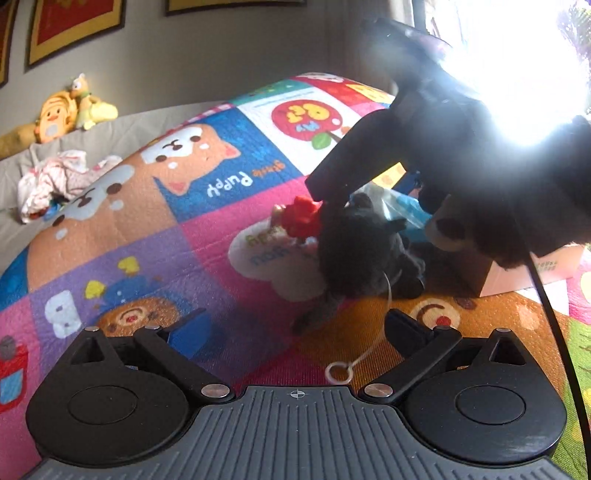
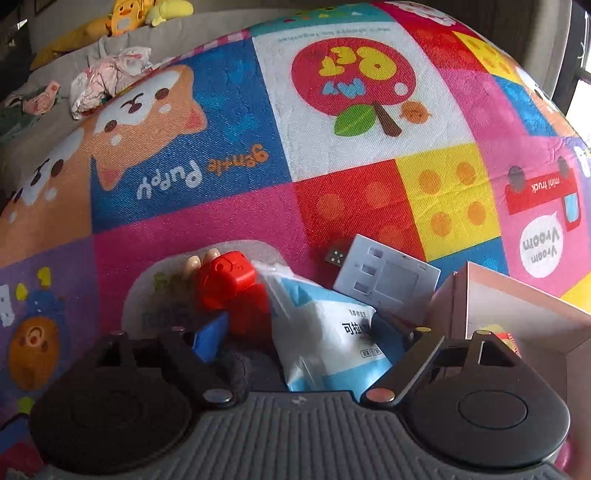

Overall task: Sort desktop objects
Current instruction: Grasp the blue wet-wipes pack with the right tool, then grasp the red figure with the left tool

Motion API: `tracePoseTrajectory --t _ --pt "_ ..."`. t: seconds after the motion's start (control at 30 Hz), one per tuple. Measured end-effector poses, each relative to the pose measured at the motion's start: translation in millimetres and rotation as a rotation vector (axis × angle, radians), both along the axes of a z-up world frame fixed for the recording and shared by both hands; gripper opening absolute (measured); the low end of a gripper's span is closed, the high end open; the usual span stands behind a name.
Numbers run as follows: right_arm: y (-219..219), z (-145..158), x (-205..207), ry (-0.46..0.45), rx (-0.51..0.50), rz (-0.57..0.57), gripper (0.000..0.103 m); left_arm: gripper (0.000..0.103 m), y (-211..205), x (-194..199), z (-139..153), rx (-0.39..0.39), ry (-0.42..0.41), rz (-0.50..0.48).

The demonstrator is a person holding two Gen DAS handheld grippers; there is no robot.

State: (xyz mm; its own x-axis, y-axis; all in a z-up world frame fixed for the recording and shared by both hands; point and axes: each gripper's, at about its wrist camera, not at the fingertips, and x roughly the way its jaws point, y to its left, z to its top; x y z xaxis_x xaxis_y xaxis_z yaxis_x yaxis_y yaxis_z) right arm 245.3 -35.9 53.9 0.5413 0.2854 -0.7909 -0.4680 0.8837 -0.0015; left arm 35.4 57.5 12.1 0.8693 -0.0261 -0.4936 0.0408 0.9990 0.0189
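On the colourful play mat (image 2: 221,221) lies a pile: a red toy figure (image 2: 229,284), a blue-and-white packet (image 2: 332,325) and a dark plush toy (image 1: 362,254). My right gripper (image 2: 299,332) hangs over this pile, open. The red figure, the packet and a bit of the plush (image 2: 243,369) sit between its fingers. My left gripper (image 1: 295,328) is wide open near the mat in front of the plush, with only a clear loop of string (image 1: 340,371) between its fingers. In the left wrist view, the right gripper's black housing (image 1: 406,129) looms over the red figure (image 1: 301,218).
A white plastic card (image 2: 388,273) and a small black plug (image 2: 336,256) lie beyond the packet. An open pink box (image 2: 517,310) stands at the right. Crumpled clothes (image 2: 110,77) and yellow plush toys (image 2: 125,14) lie on the grey sofa behind the mat. Window glare whitens the left wrist view's upper right.
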Motion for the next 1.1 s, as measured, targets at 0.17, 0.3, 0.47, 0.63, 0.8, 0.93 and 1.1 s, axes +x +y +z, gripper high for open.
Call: tracePoseTrajectory --t 0.17,0.3,0.47,0.63,0.8,0.93,1.1 --pt "-13 10 -44 0.047 0.080 0.110 0.060 0.103 -5 -6 -1 0.015 -0.016 -0.051" --pt "-43 29 -79 -0.013 0.136 0.129 0.046 0.103 -21 -12 -1 0.095 -0.034 -0.107" --pt "-98 41 -122 0.021 0.241 0.142 0.040 0.103 -20 -9 -2 0.108 -0.018 -0.052" --pt "-142 24 -158 0.011 0.211 0.114 0.037 0.103 -7 8 0 0.135 0.016 0.025" --pt "-148 16 -185 -0.111 0.140 0.144 0.038 0.103 9 8 13 0.079 0.034 0.008" --pt "-144 17 -198 -0.167 0.135 0.190 0.054 0.103 35 15 25 0.074 0.024 0.174" --pt "-151 22 -206 -0.196 0.161 0.181 0.067 0.103 66 65 14 -0.017 0.118 0.253"
